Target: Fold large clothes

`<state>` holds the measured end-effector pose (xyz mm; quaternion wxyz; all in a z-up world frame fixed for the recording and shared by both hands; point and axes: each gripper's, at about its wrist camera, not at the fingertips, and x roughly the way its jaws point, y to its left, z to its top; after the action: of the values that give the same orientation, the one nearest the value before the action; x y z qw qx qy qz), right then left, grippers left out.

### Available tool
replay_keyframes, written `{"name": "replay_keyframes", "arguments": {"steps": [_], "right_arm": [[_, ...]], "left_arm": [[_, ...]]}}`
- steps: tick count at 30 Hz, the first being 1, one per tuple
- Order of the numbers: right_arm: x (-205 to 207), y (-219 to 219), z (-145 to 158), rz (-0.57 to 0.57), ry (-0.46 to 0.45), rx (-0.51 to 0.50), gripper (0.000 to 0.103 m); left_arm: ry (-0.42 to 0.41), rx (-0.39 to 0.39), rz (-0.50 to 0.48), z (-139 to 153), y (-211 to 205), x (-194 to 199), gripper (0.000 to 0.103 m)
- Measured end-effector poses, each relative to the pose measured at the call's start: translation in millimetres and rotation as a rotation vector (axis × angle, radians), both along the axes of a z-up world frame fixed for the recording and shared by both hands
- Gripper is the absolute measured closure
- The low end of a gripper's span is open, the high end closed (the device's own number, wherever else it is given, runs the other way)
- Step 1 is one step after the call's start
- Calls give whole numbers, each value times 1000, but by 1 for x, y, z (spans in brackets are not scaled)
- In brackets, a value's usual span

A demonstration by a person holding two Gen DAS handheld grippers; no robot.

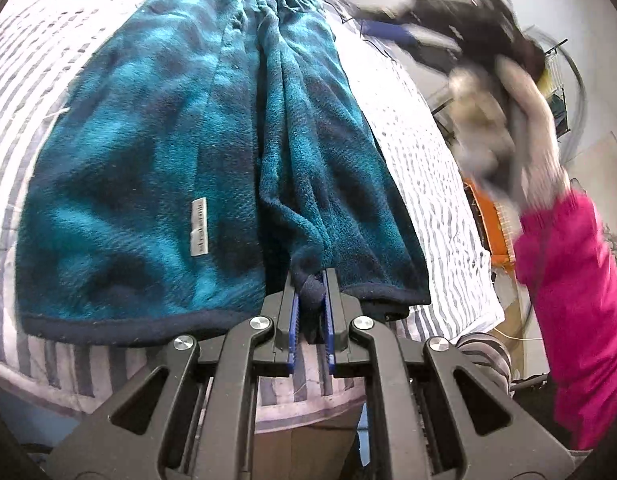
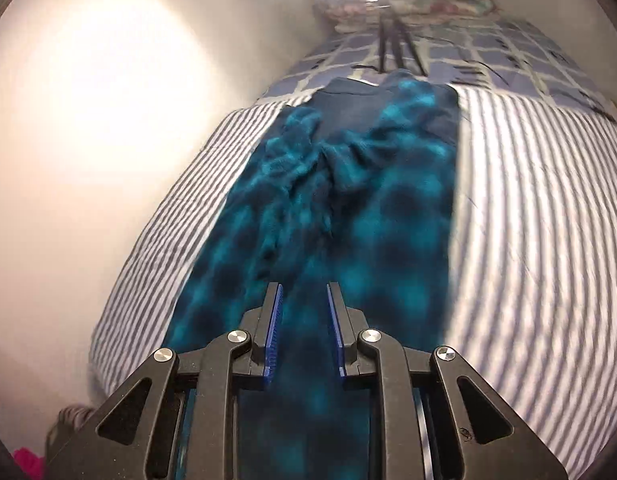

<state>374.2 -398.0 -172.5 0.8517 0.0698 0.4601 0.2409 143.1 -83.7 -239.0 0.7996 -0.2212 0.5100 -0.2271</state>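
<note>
A teal plaid fleece garment (image 1: 148, 152) lies lengthwise on a striped bed (image 1: 428, 168), already doubled along its length, a pale label showing on the near left panel. The left gripper (image 1: 310, 292) is clamped narrow on the dark hem at the garment's near edge, a roll of trim pinched between its blue pads. The right gripper (image 2: 304, 328), seen from its own camera, hangs above the fleece with its jaws parted a little and nothing between them; in the left view it is only a blurred shape held by a person in a pink sleeve (image 1: 576, 320) at the far right.

The step in hand appears to be the next fold. To do it well, the free gripper should take the hem beside the left one, both corners should lift together, and the near edge should travel squarely to the far edge so the layers stay aligned and the bunched middle crease is smoothed.
</note>
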Motion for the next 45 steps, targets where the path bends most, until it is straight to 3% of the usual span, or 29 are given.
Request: {"name": "replay_keyframes", "arguments": {"steps": [3, 7, 10, 12, 14, 16, 17, 18, 20, 21, 23, 27, 33, 37, 38, 39, 40, 41, 42, 45], "right_arm": [[-37, -4, -14, -9, 42, 56, 83], [-85, 12, -47, 37, 89, 57, 83], [-109, 36, -71, 85, 126, 13, 83], [-117, 52, -89, 105, 147, -70, 83], [-119, 53, -85, 96, 135, -70, 83], [-121, 44, -70, 80, 132, -1, 83], [-127, 39, -62, 71, 116, 16, 81], [-131, 34, -54, 57, 97, 21, 73], [-141, 21, -40, 16, 50, 19, 56], [-145, 14, -36, -6, 31, 17, 50], [-150, -1, -34, -47, 24, 12, 47], [-157, -21, -48, -100, 87, 29, 44], [-160, -28, -88, -106, 213, 104, 44], [-160, -16, -103, -73, 242, 138, 42], [-160, -13, -102, -61, 241, 146, 42], [-159, -11, -104, -43, 252, 167, 46], [-158, -8, -106, -36, 258, 182, 51], [-158, -5, -106, -31, 264, 187, 72], [-157, -1, -107, -22, 275, 193, 84], [-161, 7, -94, -20, 243, 202, 88]], "left_arm": [[-8, 20, 15, 3, 5, -3, 95], [-5, 45, 28, 3, 3, -7, 95], [-14, 93, 6, 2, 2, -5, 95], [-15, 95, -4, 4, 2, -5, 95], [-23, 79, -10, 9, 6, -9, 95], [-41, 75, -21, 20, 15, -15, 94], [-51, 73, -21, 22, 20, -17, 85], [-65, 72, -12, 27, 29, -20, 68], [-94, 74, 40, 35, 51, -23, 45], [-109, 79, 77, 37, 65, -22, 43], [-93, 99, 143, 35, 88, -14, 43], [32, 3, 271, 7, 134, 17, 43], [169, -147, 235, -34, 142, 35, 43], [176, -170, 224, -43, 136, 36, 43], [171, -163, 209, -42, 132, 38, 49], [171, -148, 191, -41, 127, 39, 74], [172, -119, 178, -40, 120, 40, 83], [167, -102, 175, -39, 116, 43, 86], [153, -86, 173, -35, 113, 42, 90], [112, -84, 173, -17, 113, 36, 92]]}}
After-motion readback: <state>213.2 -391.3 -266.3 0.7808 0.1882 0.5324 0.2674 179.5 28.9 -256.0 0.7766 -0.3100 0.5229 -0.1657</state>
